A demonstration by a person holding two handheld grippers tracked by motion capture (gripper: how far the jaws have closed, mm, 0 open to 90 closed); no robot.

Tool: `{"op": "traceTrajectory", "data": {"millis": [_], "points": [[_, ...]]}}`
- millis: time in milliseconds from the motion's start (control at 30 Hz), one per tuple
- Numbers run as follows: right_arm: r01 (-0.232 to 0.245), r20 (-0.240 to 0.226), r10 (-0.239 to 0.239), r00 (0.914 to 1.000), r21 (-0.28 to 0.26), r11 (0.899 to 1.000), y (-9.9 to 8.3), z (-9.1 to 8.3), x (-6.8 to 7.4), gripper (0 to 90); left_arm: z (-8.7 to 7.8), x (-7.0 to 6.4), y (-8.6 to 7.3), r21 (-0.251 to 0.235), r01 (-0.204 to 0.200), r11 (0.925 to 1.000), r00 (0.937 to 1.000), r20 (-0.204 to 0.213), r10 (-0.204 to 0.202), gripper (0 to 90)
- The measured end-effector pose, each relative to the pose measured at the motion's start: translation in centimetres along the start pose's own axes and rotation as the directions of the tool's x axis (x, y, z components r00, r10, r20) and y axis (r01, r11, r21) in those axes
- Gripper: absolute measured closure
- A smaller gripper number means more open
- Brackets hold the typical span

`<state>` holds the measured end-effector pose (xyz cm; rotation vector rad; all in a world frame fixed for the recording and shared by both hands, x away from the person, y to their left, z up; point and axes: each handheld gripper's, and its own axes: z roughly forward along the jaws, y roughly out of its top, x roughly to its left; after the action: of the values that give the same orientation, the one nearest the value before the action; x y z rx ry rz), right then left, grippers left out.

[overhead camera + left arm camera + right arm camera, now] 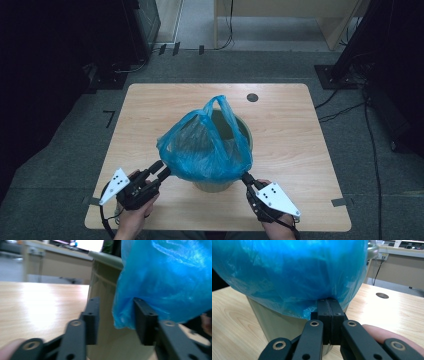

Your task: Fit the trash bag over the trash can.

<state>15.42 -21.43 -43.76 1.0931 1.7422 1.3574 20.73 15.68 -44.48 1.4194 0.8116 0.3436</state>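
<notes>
**Blue bag draped over a bin, held at its near hem**

The right gripper (246, 177) is seen with its jaws pressed together on the lower edge of the crinkled translucent blue plastic bag (202, 145), at the bag's near right. The left gripper (165, 170) is set at the near left with its jaws spread; in the left gripper view one jaw lies against the bag's hem and the other stands apart from it. The bag is draped over the rim of a round olive-green plastic bin (245, 127) at the middle of the pale wooden table (290, 150). The bag's upright handle loops are shown in the high view; the pinched fold is shown in the right gripper view.
</notes>
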Motion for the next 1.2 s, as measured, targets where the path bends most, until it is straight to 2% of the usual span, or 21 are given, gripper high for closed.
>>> {"op": "traceTrajectory", "data": {"millis": [133,233,333,400,467,600,633,667,733,767,833,867,900,1000,1100,1200], "points": [[-0.006,0.017,0.007,0.9998,-0.036,0.999,0.3,-0.5,-0.4,90.0,-1.6,0.6,1.9,-0.074,-0.020,0.9970,0.9973,0.068,0.025,39.9],[-0.010,0.025,0.012,0.9996,-0.043,0.999,0.4,-0.7,-0.6,90.0,-2.3,0.4,3.3,-0.114,-0.038,0.9927,0.9962,0.073,0.046,32.6],[-0.008,0.026,0.009,0.9996,-0.039,0.999,0.3,-0.6,-0.6,90.0,-2.1,-0.4,4.8,-0.127,-0.048,0.9907,0.9973,0.049,0.055,30.5],[-0.002,0.024,0.003,0.9997,-0.033,0.999,0.2,-0.4,-0.4,90.0,-1.5,-1.2,5.9,-0.123,-0.058,0.9908,0.9980,0.018,0.060,28.3],[0.005,0.023,-0.004,0.9997,-0.031,1.000,0.1,-0.3,-0.2,90.0,-0.8,-2.1,6.9,-0.126,-0.062,0.9901,0.9979,0.010,0.063,26.9],[0.026,0.029,-0.025,0.9993,-0.034,0.999,0.2,-0.3,0.1,90.0,1.6,-3.6,8.2,-0.074,-0.078,0.9942,0.9959,-0.053,0.074,26.7],[0.028,0.030,-0.027,0.9992,-0.034,0.999,0.2,-0.3,0.1,90.0,2.2,-3.9,8.3,-0.062,-0.077,0.9951,0.9961,-0.049,0.074,28.0],[0.028,0.031,-0.027,0.9991,-0.034,0.999,0.2,-0.3,0.1,90.0,2.6,-4.1,8.3,-0.051,-0.082,0.9953,0.9950,-0.061,0.079,33.4],[0.027,0.029,-0.026,0.9992,-0.032,0.999,0.1,-0.3,0.0,90.0,3.1,-4.7,8.0,-0.034,-0.107,0.9937,0.9883,-0.113,0.102,56.3],[0.024,0.029,-0.023,0.9993,-0.031,0.999,0.1,-0.3,-0.1,90.0,3.2,-4.7,7.9,-0.035,-0.107,0.9936,0.9884,-0.111,0.103,67.7],[0.014,0.015,-0.014,0.9998,-0.030,0.999,0.1,-0.3,-0.4,81.7,3.1,-4.7,7.9,-0.064,-0.105,0.9924,0.9904,-0.097,0.099,82.7],[0.002,-0.007,-0.003,1.0000,-0.029,1.000,0.1,-0.3,-0.6,72.2,3.1,-4.7,7.9,-0.073,-0.109,0.9913,0.9898,-0.100,0.102,87.3],[0.000,-0.014,0.000,0.9999,-0.024,1.000,0.1,-0.3,-0.8,62.9,3.0,-4.6,8.1,-0.090,-0.114,0.9894,0.9890,-0.104,0.105,89.8],[-0.005,-0.054,0.004,0.9985,-0.024,1.000,0.2,-0.8,-1.6,50.0,2.8,-4.4,8.6,-0.116,-0.111,0.9869,0.9903,-0.097,0.100,90.0],[0.019,-0.067,-0.021,0.9975,-0.022,1.000,0.1,-1.5,-2.6,43.0,2.7,-4.2,8.9,-0.133,-0.119,0.9839,0.9882,-0.112,0.104,90.0],[0.015,-0.084,-0.019,0.9963,-0.042,0.999,0.1,-2.8,-3.8,38.5,2.8,-4.0,8.9,-0.137,-0.115,0.9839,0.9883,-0.116,0.099,90.0]]}}
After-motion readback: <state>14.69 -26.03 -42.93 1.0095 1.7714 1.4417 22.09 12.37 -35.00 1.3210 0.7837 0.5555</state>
